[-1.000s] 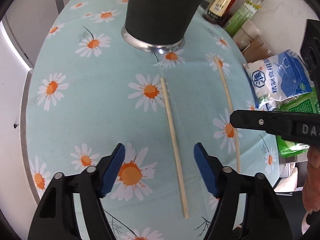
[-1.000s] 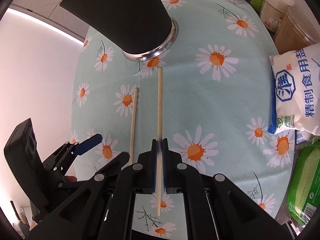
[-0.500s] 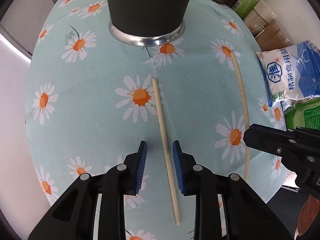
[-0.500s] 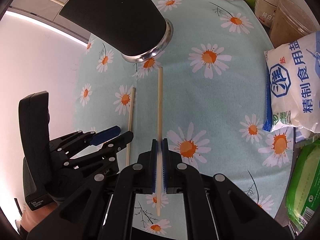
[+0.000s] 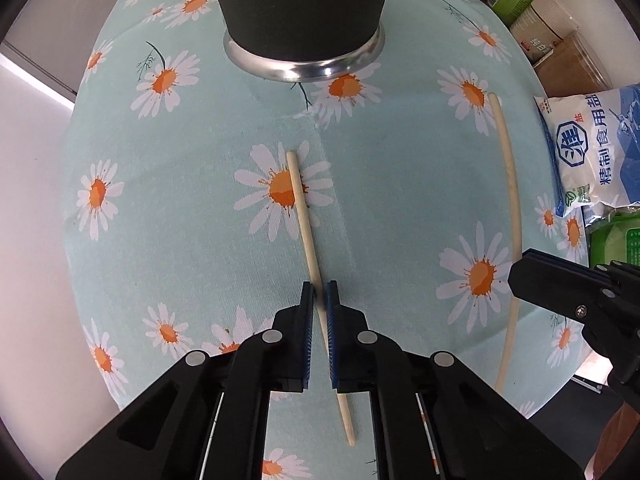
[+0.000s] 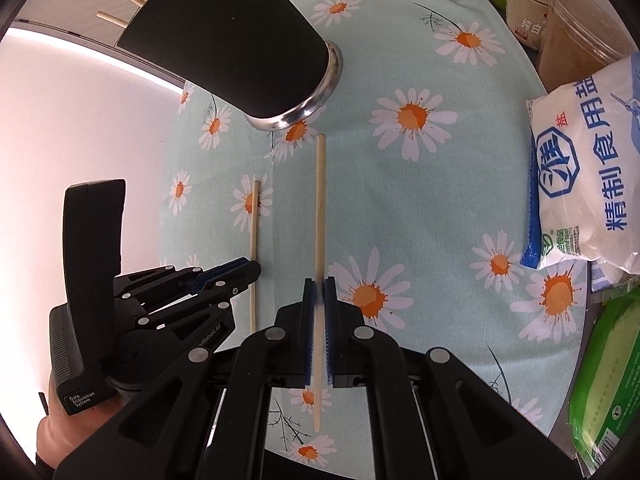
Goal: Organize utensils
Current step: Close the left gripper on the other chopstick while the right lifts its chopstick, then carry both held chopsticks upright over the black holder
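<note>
1. Wooden chopsticks lie on the daisy-print bench (image 5: 192, 208), both in front of the black holder (image 5: 300, 4) with its shiny metal base.
2. The left claw (image 5: 319, 300) has just closed its blue pads on the left chopstick (image 5: 300, 200), below that stick's middle; the stick's far end points toward the holder and stops short of it.
3. The right claw (image 6: 319, 292) is clamped tight on the right chopstick (image 6: 320, 200), whose far tip ends just short of the holder's metal rim.
4. More chopstick ends (image 6: 120, 20) stick out of the holder's top.
5. A white-and-blue salt bag (image 6: 588, 168) sits on the side of the right chopstick away from the holder, well apart from it.
</note>
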Demonstrator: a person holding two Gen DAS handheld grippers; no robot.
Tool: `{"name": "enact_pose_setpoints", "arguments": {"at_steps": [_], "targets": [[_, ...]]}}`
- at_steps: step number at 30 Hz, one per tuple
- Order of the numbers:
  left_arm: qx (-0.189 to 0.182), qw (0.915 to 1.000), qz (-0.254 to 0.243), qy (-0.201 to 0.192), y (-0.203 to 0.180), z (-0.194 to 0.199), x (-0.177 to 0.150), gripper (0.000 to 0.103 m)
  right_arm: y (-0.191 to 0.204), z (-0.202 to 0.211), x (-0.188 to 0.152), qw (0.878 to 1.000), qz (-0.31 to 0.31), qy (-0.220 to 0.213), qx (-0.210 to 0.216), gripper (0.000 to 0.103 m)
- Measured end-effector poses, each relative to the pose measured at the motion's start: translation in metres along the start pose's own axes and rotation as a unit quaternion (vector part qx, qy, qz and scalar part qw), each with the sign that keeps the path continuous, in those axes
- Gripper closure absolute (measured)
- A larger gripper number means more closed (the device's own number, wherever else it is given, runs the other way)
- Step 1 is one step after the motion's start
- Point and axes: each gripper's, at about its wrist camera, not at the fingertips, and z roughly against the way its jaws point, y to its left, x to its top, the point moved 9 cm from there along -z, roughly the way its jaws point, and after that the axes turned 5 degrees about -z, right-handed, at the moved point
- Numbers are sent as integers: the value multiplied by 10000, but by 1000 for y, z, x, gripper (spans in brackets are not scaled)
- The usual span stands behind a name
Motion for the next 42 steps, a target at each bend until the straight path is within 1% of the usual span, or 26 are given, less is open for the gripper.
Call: {"name": "enact_pose_setpoints", "arguments": {"at_steps": [4,9,14,19,26,29,35,37,38,39,41,42], "targets": [[-156,9998,80,-2,4,0,-2,99,7,-1,-4,10000,31,-17,-22,98],[-350,9992,138,-131,12,4,-6,99,12,-3,-6,9999,31,-35,-140,98],[-525,9979,41,-378,24,15,-12,99,23,-7,-6,9996,17,-117,-246,98],[-823,9950,-4,-566,40,30,-21,99,41,-8,-9,9995,-10,-182,-264,98],[-881,9918,-122,-913,58,54,-29,99,74,-11,-12,9990,134,-385,-190,98],[-886,9900,-186,-1078,62,67,-34,99,83,-12,-12,9983,188,-526,-169,98],[-1014,9843,-192,-1433,67,81,-30,99,90,-11,-8,9964,246,-816,-49,97],[-1115,9805,-231,-1604,68,90,-29,99,93,-8,-8,9955,280,-900,47,97],[-1107,9793,-243,-1677,68,94,-29,99,96,-5,-8,9947,315,-978,78,97],[-1122,9783,-243,-1724,68,97,-28,99,98,-1,-8,9935,348,-1074,134,97],[-1273,9740,-263,-1854,67,106,-25,99,107,4,-7,9904,468,-1271,273,97],[-1259,9730,-267,-1918,68,110,-24,99,109,9,-7,9888,520,-1362,328,97]]}}
